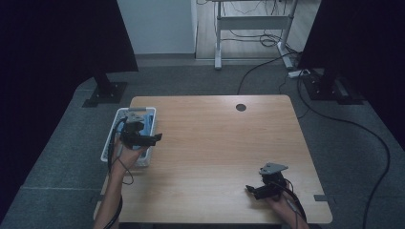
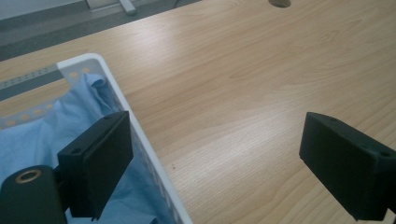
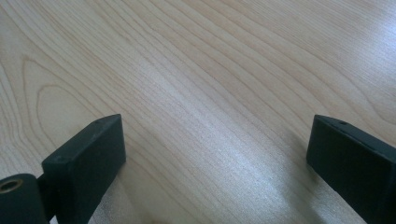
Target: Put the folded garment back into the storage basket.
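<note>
Over the basket (image 1: 110, 138) rim, left gripper (image 2: 219, 158) spread, empty; right gripper (image 3: 215, 158) spread above bare table (image 1: 215, 138).

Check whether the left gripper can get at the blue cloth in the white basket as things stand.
Probably yes. The left gripper hangs over the white basket's rim with jaws open, and the blue cloth lies uncovered below.

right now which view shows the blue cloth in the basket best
The left gripper view: the blue cloth lies crumpled close up inside the white basket, beside the open left gripper. The high view shows the basket small at the table's left edge, with the hand and gripper over most of the cloth. The right gripper view looks at bare wood.
</note>
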`<state>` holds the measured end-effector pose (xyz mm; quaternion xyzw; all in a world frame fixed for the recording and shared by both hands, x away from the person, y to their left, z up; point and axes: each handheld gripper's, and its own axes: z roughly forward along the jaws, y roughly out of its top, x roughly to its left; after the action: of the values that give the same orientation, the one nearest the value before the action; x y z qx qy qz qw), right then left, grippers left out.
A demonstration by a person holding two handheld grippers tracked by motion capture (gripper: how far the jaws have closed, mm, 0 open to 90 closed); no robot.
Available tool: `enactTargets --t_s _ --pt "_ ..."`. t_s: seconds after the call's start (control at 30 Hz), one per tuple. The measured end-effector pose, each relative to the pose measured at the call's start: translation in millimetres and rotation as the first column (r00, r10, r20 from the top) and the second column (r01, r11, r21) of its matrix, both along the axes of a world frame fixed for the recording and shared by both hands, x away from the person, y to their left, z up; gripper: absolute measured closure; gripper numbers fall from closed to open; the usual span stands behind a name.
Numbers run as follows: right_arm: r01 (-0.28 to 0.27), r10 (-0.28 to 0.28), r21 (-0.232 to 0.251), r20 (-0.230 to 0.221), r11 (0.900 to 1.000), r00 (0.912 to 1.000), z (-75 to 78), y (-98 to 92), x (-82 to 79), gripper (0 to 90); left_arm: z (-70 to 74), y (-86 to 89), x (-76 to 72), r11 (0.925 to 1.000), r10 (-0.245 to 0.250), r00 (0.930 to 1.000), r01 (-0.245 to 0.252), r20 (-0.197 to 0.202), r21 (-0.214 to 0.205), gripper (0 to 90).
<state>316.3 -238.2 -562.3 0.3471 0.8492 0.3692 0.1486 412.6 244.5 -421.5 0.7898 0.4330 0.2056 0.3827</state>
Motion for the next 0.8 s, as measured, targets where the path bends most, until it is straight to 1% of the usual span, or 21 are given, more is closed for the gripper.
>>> enactTargets --t_s 0.3,0.5,0.7,0.8 --pt "0.0 0.0 0.0 0.0 1.0 1.0 0.0 0.0 -0.1 4.7 -3.4 -11.1 -10.6 0.9993 -0.035 0.9993 0.035 0.013 -0.01 9.7" --pt "0.001 -0.001 0.0 -0.001 1.0 1.0 0.0 0.0 -0.4 4.6 -8.0 -18.9 -16.3 0.9984 -0.056 0.9982 0.056 0.02 -0.005 9.6" --pt "0.001 -0.001 0.0 -0.001 1.0 1.0 0.0 0.0 -0.5 4.6 -14.1 -27.0 -22.7 0.9965 -0.078 0.9962 0.079 0.039 -0.028 9.6" --pt "0.001 -0.001 0.0 -0.002 1.0 1.0 0.1 0.0 -0.7 4.5 -18.2 -31.3 -25.1 0.9961 -0.085 0.9955 0.086 0.042 -0.022 9.6"
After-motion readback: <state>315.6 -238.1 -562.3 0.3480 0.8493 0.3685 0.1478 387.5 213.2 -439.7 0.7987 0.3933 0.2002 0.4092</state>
